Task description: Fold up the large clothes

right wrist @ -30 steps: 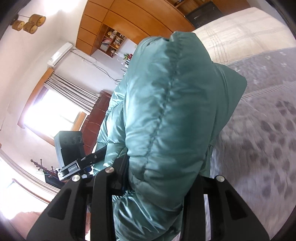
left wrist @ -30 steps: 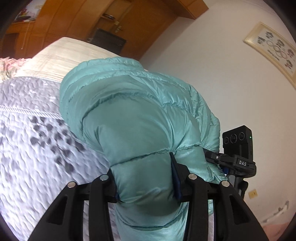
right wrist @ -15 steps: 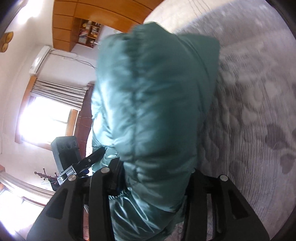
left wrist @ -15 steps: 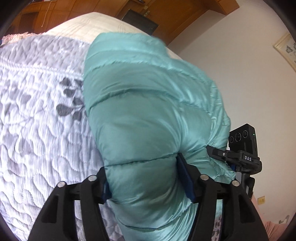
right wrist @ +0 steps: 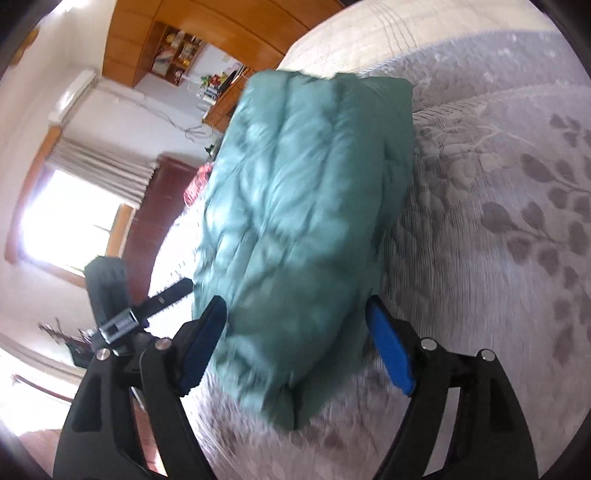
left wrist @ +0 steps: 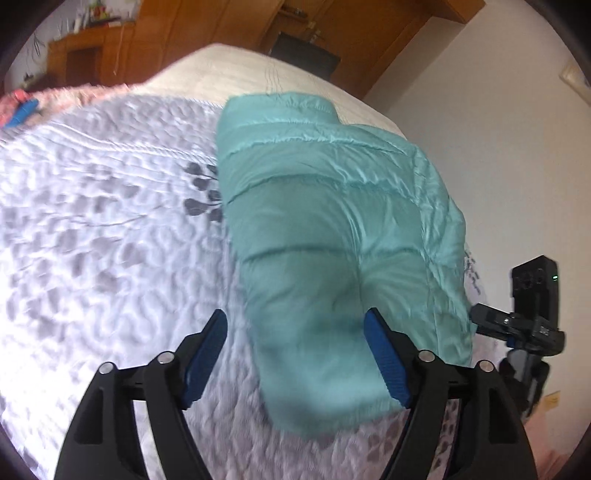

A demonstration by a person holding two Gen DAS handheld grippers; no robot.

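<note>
A teal puffer jacket lies folded into a long bundle on the grey leaf-patterned bedspread. My left gripper stands over the near end of the bundle, its jaws opening. Its left blue pad is clear of the fabric and the right one sits at the fabric's edge. In the right wrist view the same jacket lies between the jaws of my right gripper, which are also opening and no longer pinch it. Each view shows part of the other gripper beside the bundle.
The bedspread stretches wide on both sides of the jacket, with a cream cover at the far end. Wooden wardrobes and a curtained window stand beyond the bed. A pink cloth lies at the far left.
Both grippers held the jacket bundle lifted; they lowered it onto the bedspread and spread their jaws, letting the fabric go. The jacket now lies flat on the bed.
</note>
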